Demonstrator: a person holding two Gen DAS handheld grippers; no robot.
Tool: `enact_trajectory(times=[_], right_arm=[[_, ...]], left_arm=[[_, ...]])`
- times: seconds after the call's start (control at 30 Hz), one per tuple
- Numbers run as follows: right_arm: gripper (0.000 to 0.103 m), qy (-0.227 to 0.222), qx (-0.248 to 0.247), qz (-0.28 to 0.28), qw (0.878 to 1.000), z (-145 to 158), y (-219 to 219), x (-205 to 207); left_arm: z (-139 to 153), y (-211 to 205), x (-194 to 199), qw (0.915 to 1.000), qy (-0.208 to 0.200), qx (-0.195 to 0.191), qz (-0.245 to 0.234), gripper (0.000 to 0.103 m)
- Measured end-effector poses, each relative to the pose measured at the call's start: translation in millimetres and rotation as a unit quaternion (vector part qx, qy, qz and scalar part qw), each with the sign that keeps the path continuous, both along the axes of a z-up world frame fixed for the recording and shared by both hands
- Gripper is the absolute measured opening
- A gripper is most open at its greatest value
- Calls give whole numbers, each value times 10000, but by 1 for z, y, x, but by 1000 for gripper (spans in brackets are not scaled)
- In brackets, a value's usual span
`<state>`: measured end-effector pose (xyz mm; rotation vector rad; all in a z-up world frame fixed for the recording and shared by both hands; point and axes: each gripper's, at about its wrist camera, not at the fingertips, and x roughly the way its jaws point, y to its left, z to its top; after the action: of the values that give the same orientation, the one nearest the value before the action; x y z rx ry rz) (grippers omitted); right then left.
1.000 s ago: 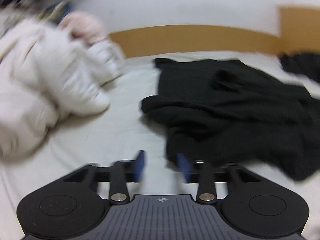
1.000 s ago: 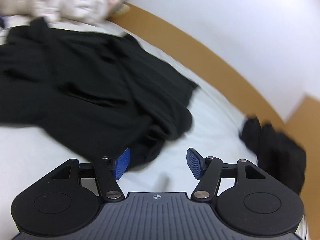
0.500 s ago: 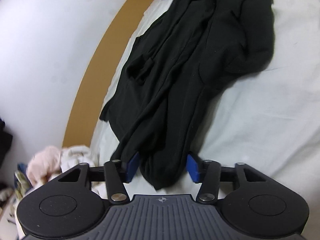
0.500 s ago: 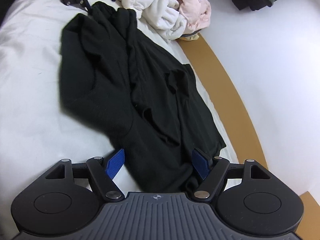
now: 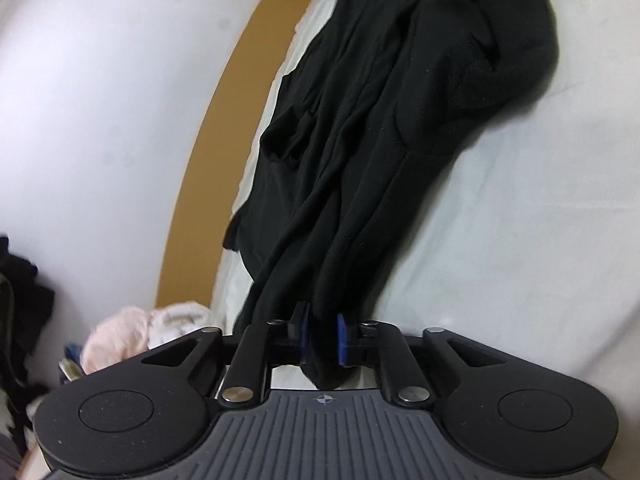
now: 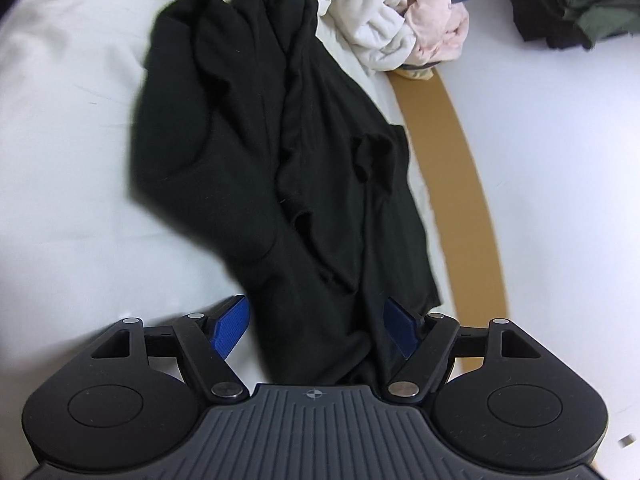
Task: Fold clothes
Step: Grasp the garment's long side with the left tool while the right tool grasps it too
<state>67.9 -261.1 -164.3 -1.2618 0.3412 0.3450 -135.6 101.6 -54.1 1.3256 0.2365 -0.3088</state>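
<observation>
Black garment [image 5: 360, 152] stretched long across the white bed [image 5: 520, 220], one end at each gripper.

Left gripper [image 5: 320, 336] is closing, its blue pads bunching one end of the cloth between them. Right gripper [image 6: 316, 330] stands wide apart, the other end lying loose between its pads. A heap of pale clothes [image 6: 384, 20] sits at one o'clock in the right view, beside the wooden bed edge [image 6: 452, 152].

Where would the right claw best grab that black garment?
Probably the bunched near end of the black garment, already lying between the open right claw. Come in low along the sheet; the left claw is closing on the far end.
</observation>
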Motion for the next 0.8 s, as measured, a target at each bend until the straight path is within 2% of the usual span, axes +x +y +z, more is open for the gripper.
enact_trajectory(times=[0.07,0.13,0.2,0.27,0.33,0.4,0.5,0.53,0.57,0.6,0.63,0.67,0.7,0.73,0.8], right_arm=[[76,-161,-118,-113,9997,-4,9,9],[76,-235,-193,-142,9994,-7,14,20],[75,-127,-401,-204,9989,-7,12,23],[75,91,-838,-21,9964,-7,6,12],[75,310,-882,123,9955,-1,-5,6],[75,353,-832,193,9957,0,-9,12],[75,174,-919,60,9956,-5,-3,37],[75,158,-909,6,9957,-5,0,45],[72,142,-899,-47,9958,-6,3,54],[57,197,-791,-68,9966,-8,5,59],[45,254,-681,-87,9973,-10,7,64],[9,345,-644,-63,9973,-17,8,65],[6,272,-716,-6,9971,-28,12,63],[6,-97,-811,87,9966,-38,12,58],[5,33,-229,-62,9997,-26,4,57]], left_arm=[[-4,-5,4,9999,-36,109,-43,3],[-2,-6,7,9998,-12,176,-75,7],[2,-1,4,9993,-196,279,-134,24],[7,7,-2,9981,-449,349,-249,59],[16,16,-4,9983,-252,346,-394,63],[20,17,0,9978,55,401,-523,62],[22,8,13,9955,320,563,-695,59],[22,5,18,9943,499,579,-738,48],[20,3,21,9931,631,610,-783,21],[13,1,20,9923,599,690,-834,7],[6,0,20,9915,566,770,-885,2],[2,-1,19,9912,559,779,-915,1],[7,3,19,9927,637,538,-871,1],[11,6,19,9936,715,298,-827,3],[21,17,19,9930,893,-183,-756,4]])
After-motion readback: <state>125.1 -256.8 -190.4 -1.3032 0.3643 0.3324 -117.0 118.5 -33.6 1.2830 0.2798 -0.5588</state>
